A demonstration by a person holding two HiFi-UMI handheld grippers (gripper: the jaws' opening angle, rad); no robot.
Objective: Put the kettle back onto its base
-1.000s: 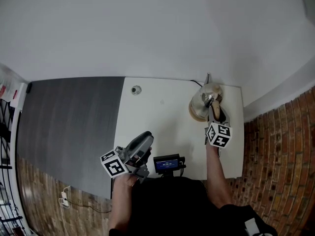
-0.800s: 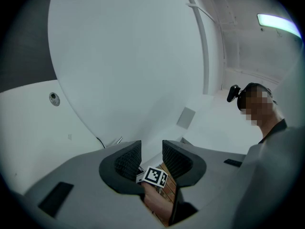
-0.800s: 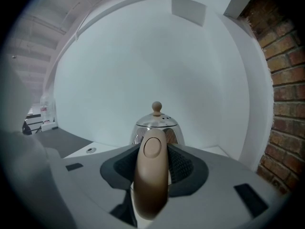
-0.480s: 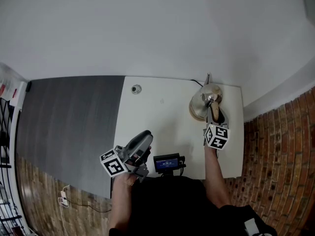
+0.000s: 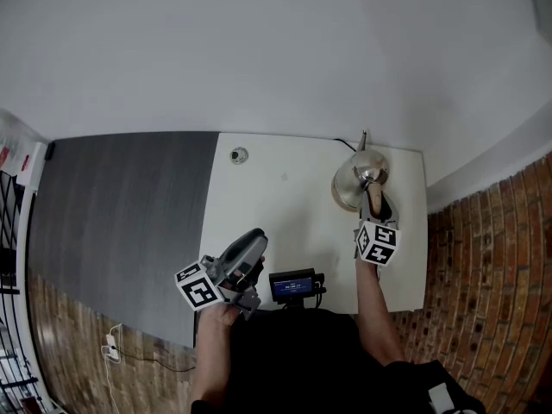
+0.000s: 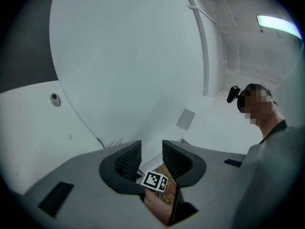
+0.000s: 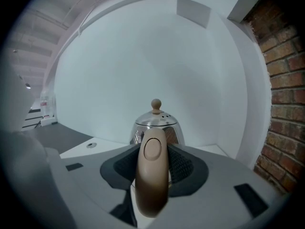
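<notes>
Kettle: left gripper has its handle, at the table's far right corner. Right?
No: the right gripper has the handle of the kettle, seen between its jaws in the right gripper view; the left gripper is empty. The rest holds: it is at the table's far right corner.

The person wears a black top with a pale patch near the right shoulder, and a small black box with a blue-lit screen at the chest. The left claw and the right claw have smooth, rounded light-grey shells with dark rectangular insets. Their inner pads are dark and finely cross-hatched. Each claw carries a white cube printed with black square markers.
</notes>
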